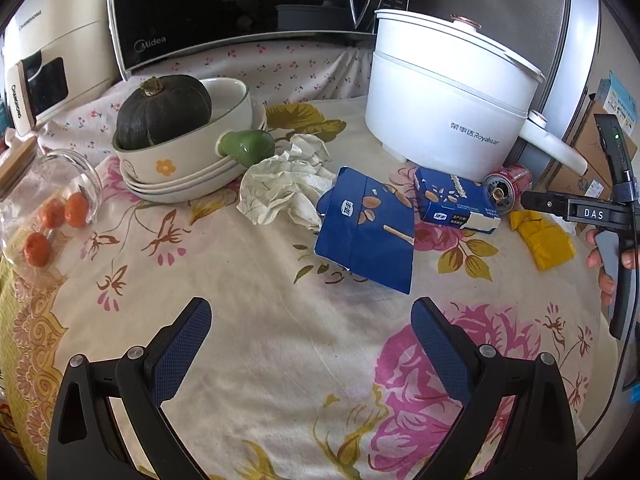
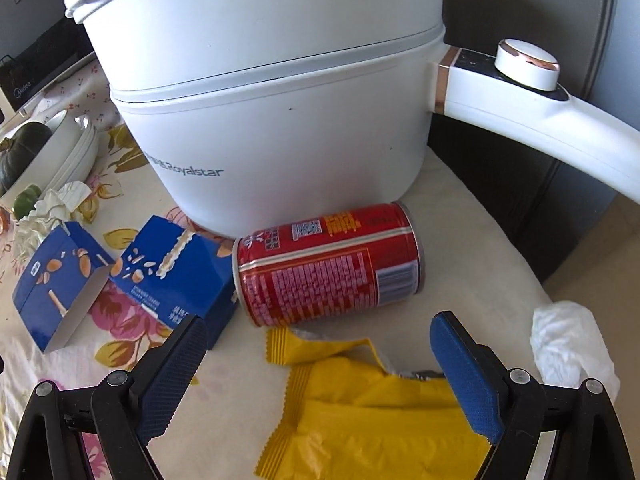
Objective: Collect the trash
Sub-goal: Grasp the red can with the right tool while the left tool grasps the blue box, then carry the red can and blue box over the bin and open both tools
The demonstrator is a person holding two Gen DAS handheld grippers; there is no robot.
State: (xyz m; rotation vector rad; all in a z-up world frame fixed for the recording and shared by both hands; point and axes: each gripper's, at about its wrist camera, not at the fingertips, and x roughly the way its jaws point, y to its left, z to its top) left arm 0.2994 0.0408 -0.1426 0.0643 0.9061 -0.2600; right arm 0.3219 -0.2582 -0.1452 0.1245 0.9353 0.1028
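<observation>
Trash lies on a floral tablecloth. A red can rests on its side against a white cooker. Two torn blue cartons sit left of the can. A yellow wrapper lies between the open fingers of my right gripper, just short of the can. Crumpled white paper sits beyond the cartons. My left gripper is open over bare cloth, short of the nearer carton. The right gripper's body shows in the left wrist view, held by a hand.
A white Royalstar cooker with a long handle stands behind the can. Stacked bowls hold a dark squash and a green pepper. A glass jar with orange fruit lies at left. A microwave stands behind. A white crumpled tissue lies near the table's right edge.
</observation>
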